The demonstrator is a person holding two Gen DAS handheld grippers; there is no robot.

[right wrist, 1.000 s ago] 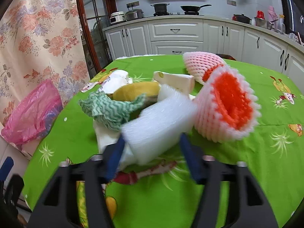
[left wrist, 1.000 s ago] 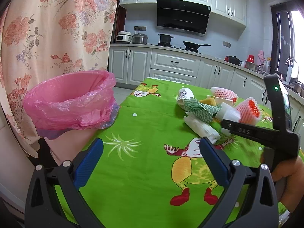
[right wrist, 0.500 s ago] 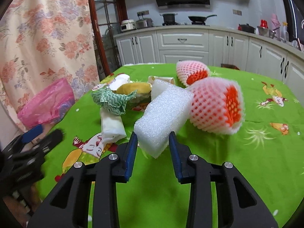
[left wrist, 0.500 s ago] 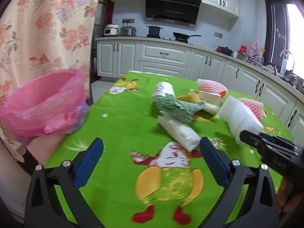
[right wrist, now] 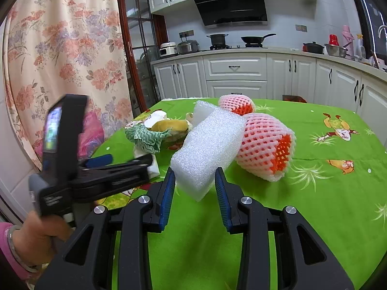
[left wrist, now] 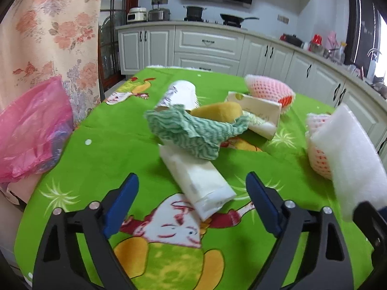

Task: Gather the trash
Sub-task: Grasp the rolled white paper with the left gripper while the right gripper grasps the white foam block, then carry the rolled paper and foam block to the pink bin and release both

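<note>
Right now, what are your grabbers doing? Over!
Right hand-held gripper shut on white foam block. Left hand-held gripper closing, nothing gripped, white packet ahead. Pink trash bag at table's left edge.

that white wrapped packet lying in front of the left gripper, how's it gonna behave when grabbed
The white packet looks soft and probably light: its wrapper is creased, so it may squash between the left gripper's closing jaws. Its glossy film could be slightly slippery. The green cloth overlaps its far end, so lifting may drag that floppy cloth along.
</note>
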